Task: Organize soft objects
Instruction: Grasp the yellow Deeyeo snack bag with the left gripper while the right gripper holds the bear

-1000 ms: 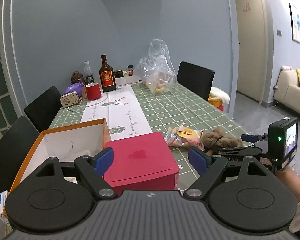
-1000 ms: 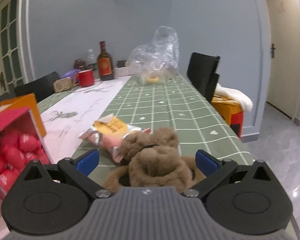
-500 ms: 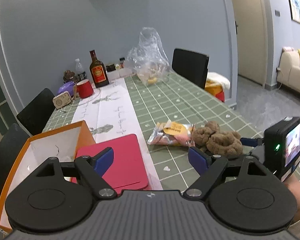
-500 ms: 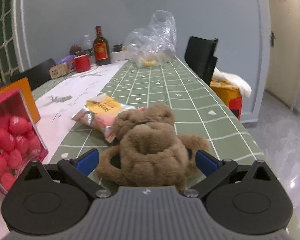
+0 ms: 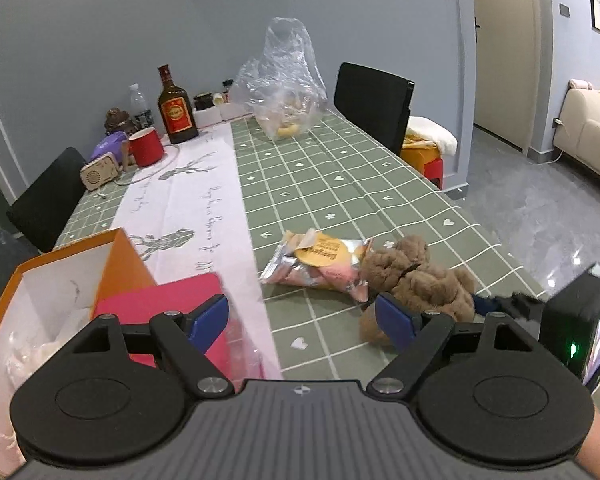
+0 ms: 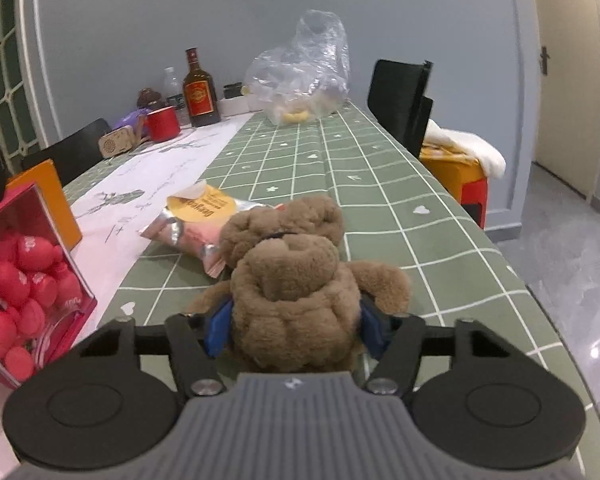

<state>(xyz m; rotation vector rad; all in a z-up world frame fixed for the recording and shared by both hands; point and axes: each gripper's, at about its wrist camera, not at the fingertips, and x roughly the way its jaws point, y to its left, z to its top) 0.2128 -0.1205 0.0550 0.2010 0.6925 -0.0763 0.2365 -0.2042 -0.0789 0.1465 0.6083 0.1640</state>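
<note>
A brown plush bear (image 6: 292,280) lies on the green checked tablecloth near the table's right edge, also in the left wrist view (image 5: 416,280). My right gripper (image 6: 294,326) has the bear's body between its blue pads (image 6: 218,328); the jaws are closing and the pads press into the fur. Just beyond the bear lies a snack packet (image 6: 200,216) with a yellow label. My left gripper (image 5: 300,320) is open and holds nothing, hovering over the white runner between a red box (image 5: 160,304) and the bear. An open orange box (image 5: 60,280) stands left of the red box.
The red box (image 6: 20,280) has a clear side that shows several red soft balls. At the far end stand a plastic bag (image 5: 284,92), a brown bottle (image 5: 175,108) and a red mug (image 5: 146,152). Black chairs (image 5: 374,100) flank the table.
The right jaws have swung in from wide open onto the bear's sides. The left gripper has shifted right, so the red box now sits lower left and the bear nearer.
</note>
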